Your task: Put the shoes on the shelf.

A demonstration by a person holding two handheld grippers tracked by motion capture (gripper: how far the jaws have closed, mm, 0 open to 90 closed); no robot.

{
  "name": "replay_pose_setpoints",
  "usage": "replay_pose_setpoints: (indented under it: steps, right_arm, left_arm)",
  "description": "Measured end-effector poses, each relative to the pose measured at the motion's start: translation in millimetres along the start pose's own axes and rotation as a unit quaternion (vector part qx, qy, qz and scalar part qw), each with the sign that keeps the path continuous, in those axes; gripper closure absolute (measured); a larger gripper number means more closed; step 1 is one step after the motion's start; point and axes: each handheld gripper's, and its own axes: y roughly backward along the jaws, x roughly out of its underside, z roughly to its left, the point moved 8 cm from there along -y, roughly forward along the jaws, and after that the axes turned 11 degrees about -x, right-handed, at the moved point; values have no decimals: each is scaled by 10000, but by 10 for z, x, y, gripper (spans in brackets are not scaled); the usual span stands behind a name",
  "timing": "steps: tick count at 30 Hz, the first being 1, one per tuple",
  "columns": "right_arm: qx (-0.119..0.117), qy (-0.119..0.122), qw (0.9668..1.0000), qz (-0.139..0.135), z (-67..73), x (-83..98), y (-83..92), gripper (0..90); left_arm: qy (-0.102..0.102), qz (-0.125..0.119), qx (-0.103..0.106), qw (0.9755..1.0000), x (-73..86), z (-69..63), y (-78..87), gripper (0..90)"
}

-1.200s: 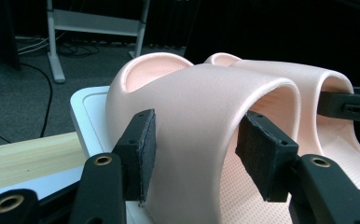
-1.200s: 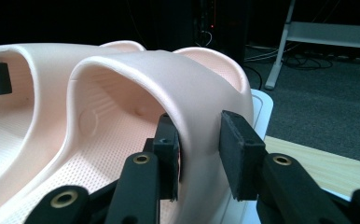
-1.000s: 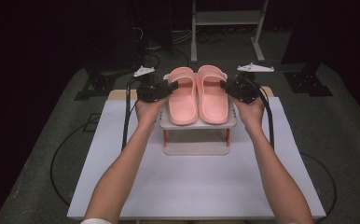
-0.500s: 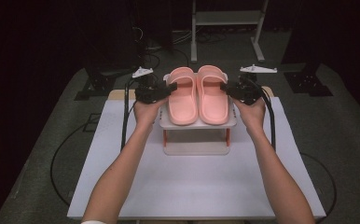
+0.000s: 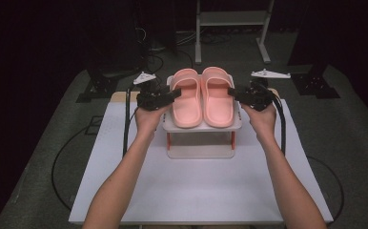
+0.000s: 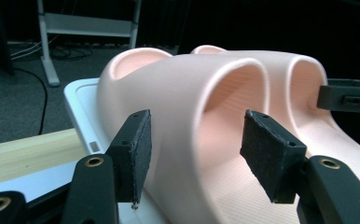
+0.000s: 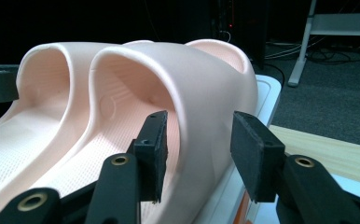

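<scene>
Slippers: two pink ones, left slipper (image 5: 187,102) and right slipper (image 5: 218,98), side by side, toes away from the person, on the stand.
Stand: white top (image 5: 172,126) on red legs over a white base, at the far middle of the table.
Left gripper (image 5: 175,94): jaws apart, straddling the outer side of the left slipper's strap (image 6: 183,93); one pad inside the strap, the other outside; contact unclear.
Right gripper (image 5: 231,91): jaws apart around the outer side of the right slipper's strap (image 7: 201,79), likewise not clamped.
Table (image 5: 191,191): white, with a wooden strip (image 7: 327,154) at its far edge.
Beyond: dark floor, cables, a metal frame (image 5: 230,19).
</scene>
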Motion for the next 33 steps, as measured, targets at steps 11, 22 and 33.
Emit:
replay_pose_setpoints:
  steps: [11, 22, 33]
  right_arm:
    - [-167, 21, 9999, -24, 74, 78, 95, 533]
    - [-304, 100, 9995, -20, 208, 145, 128, 521]
    - [-326, 154, 9994, 2, 272, 256, 192, 532]
  left_arm:
    - [27, -43, 96, 9999, 65, -31, 93, 419]
    - [-99, -64, 100, 9999, 129, -83, 209, 419]
    - [-179, -46, 129, 9997, 224, -166, 259, 425]
